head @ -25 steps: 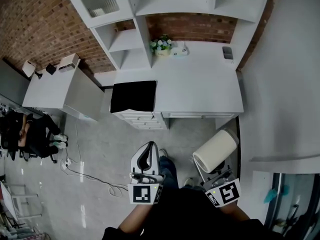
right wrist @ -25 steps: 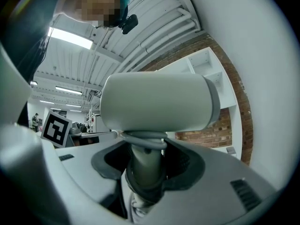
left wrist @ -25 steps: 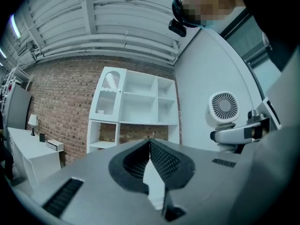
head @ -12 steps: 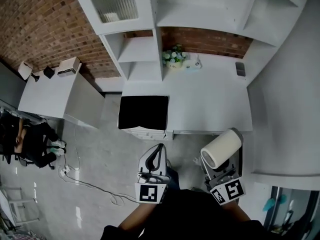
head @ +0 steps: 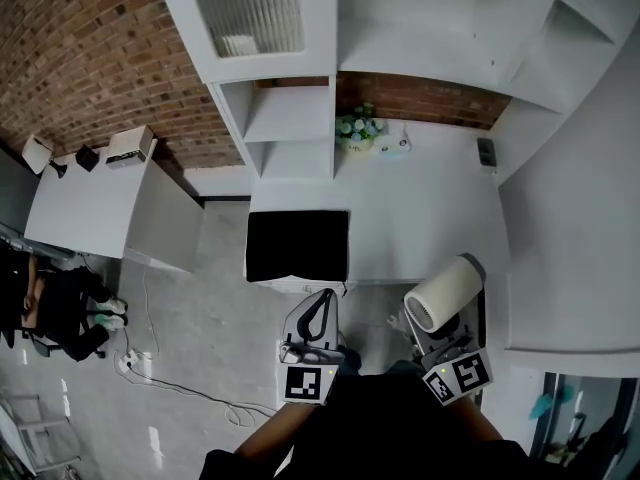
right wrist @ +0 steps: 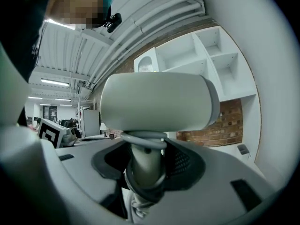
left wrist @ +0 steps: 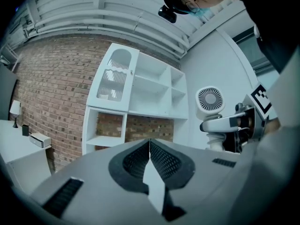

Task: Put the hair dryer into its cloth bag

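Observation:
The black cloth bag (head: 297,245) lies flat on the left front corner of the white desk (head: 420,218). The white hair dryer (head: 443,295) stands up out of my right gripper (head: 438,334), whose jaws are shut on its handle (right wrist: 143,165); its barrel (right wrist: 154,102) fills the right gripper view. My left gripper (head: 320,304) is shut with nothing in it, its tips (left wrist: 149,142) pressed together, just short of the desk's front edge below the bag. From the left gripper view the hair dryer (left wrist: 210,100) shows at the right, intake grille facing me.
White shelving (head: 290,118) rises at the back of the desk against brick wall. A small flower pot (head: 358,128) and a dark flat device (head: 486,151) sit at the desk's rear. A lower side table (head: 100,198) stands left; a cable (head: 190,383) trails on the floor.
Both grippers have travelled forward toward the desk, the right one carrying the hair dryer. The desk and bag now lie closer in the head view.

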`<state>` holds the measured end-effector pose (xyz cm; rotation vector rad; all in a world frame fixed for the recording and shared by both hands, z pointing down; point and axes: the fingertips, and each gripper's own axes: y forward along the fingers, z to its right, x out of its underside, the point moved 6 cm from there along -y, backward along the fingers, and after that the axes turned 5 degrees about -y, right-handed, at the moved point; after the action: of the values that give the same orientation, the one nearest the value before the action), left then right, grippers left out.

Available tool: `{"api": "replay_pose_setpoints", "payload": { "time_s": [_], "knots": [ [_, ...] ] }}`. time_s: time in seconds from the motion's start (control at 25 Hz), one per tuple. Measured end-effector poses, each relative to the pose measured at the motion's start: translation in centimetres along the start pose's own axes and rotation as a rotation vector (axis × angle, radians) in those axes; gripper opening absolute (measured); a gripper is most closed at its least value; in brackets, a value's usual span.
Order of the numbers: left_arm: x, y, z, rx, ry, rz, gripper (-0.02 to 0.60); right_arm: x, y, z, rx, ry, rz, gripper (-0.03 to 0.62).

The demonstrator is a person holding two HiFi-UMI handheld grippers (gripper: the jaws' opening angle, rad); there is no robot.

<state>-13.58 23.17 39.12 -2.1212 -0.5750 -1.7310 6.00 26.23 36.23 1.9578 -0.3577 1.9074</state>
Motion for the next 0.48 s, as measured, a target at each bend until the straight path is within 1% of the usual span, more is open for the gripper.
{"api": "replay_pose_setpoints", "payload": {
  "time_s": [0.24,0.36,0.48],
  "knots": [
    [1.3,1.3,-2.4,0.007,-0.008,-0.037,0.018,0.5,1.7,-0.5,0.012,-0.017,-0.042,0.218],
    [2.2,2.0,-2.9,0.014,0.019,-0.060,0.020,0.9,2.2,-0.2,0.009,-0.009,-0.055,0.218],
    [3.4,3.0,-3.3,0.015,0.043,-0.108,0.020,1.5,3.1,0.6,0.004,-0.006,-0.065,0.218]
  ]
}}
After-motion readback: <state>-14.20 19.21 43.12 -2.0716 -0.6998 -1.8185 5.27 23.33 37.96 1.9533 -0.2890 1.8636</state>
